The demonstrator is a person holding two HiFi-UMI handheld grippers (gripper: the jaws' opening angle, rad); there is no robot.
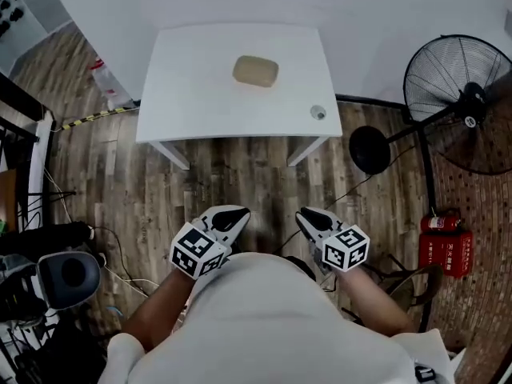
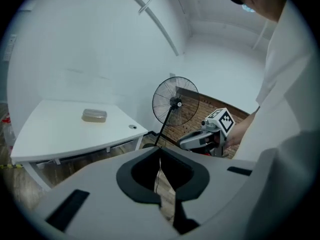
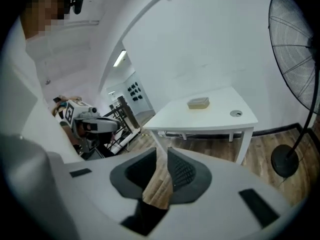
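A white table (image 1: 200, 94) stands ahead of me on the wood floor, with a tan rounded block (image 1: 255, 71) lying near its middle. The block (image 2: 94, 115) also shows in the left gripper view and, as the block (image 3: 198, 102), in the right gripper view. My left gripper (image 1: 238, 213) and right gripper (image 1: 305, 214) hang side by side close to the person's body, well short of the table. The left gripper (image 2: 160, 151) is shut and empty. The right gripper (image 3: 162, 151) is shut too, with only a thin slit between its pads and nothing in it.
A small round grey insert (image 1: 318, 113) sits at the table's front right corner. A black pedestal fan (image 1: 456, 102) and a red fire extinguisher (image 1: 445, 245) stand at the right. Dark equipment (image 1: 64, 274) and cables lie at the left.
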